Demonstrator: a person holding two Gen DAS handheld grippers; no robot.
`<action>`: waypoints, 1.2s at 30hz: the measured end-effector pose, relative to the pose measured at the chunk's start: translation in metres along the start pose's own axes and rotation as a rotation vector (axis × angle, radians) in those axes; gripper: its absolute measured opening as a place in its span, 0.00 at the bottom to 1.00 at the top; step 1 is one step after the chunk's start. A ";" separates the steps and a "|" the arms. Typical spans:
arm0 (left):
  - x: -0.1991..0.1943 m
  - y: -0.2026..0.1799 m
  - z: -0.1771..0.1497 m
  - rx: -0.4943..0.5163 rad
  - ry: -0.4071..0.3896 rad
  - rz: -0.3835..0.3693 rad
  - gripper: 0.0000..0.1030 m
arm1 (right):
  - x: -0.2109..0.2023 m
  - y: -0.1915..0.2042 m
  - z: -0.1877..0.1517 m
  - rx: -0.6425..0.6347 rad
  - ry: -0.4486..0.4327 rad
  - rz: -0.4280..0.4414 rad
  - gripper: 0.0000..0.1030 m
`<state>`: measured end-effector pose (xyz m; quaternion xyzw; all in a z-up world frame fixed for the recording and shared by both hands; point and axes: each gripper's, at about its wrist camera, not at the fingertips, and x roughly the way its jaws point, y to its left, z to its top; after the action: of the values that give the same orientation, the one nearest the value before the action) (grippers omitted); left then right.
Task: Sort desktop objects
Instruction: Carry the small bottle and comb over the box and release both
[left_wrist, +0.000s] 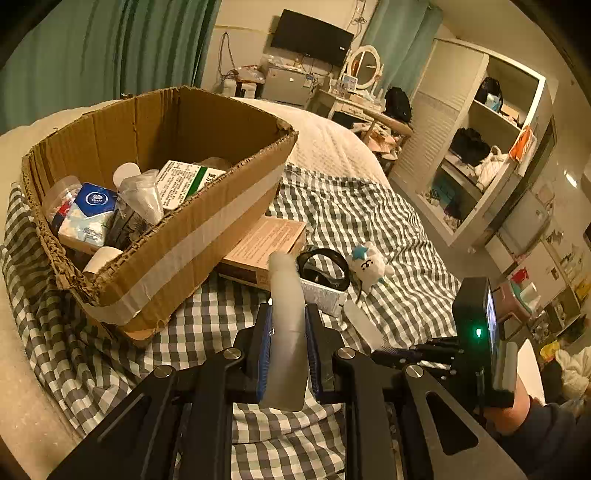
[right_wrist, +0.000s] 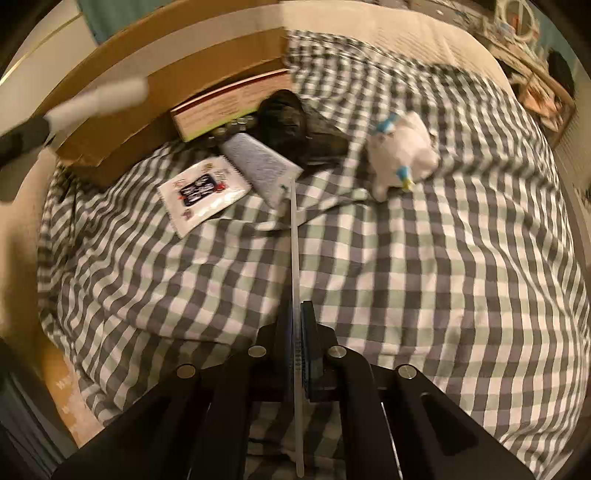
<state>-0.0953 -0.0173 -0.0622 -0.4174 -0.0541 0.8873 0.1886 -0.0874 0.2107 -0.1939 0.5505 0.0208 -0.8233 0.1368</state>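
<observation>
our left hand-held gripper (left_wrist: 288, 332) pinches a white tube (left_wrist: 286, 325) about halfway along, its blue pads (left_wrist: 264, 354) pressed on both flanks, and holds it above the checked bedspread (left_wrist: 369, 206) just beside the near wall of the box (left_wrist: 192, 236). the tube looks like soft plastic, light and a bit squashy, so we judge a mid-body grip safest; taken near the cap end it could pivot or slip. our right hand-held gripper (right_wrist: 298, 332) is pressed together on a thin pale strip (right_wrist: 295, 258), edge-on to the camera, perhaps a ruler or a comb, we cannot tell which. it seems stiff but springy, and held at one end it may wobble, so a grip nearer its middle would steady it. the box already holds a tissue pack (left_wrist: 88, 218), a carton (left_wrist: 184, 181) and small bottles. on the bed near the box lie a pink box (left_wrist: 266, 243), a black bag (right_wrist: 291, 122), a grey pouch (right_wrist: 258, 162), a printed sachet (right_wrist: 203, 192) and a plush toy (right_wrist: 402, 151), all light and soft enough to take anywhere.
</observation>
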 end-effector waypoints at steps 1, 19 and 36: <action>0.001 0.000 0.000 0.002 0.003 0.002 0.17 | 0.002 -0.003 -0.001 0.020 0.012 0.017 0.04; -0.038 -0.009 0.019 0.018 -0.174 -0.067 0.17 | -0.099 0.004 0.012 0.150 -0.284 0.344 0.03; -0.025 0.097 0.124 -0.001 -0.348 0.278 0.17 | -0.085 0.100 0.232 0.165 -0.422 0.462 0.04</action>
<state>-0.2032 -0.1091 0.0111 -0.2614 -0.0282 0.9634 0.0520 -0.2412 0.0892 -0.0132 0.3668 -0.2005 -0.8654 0.2763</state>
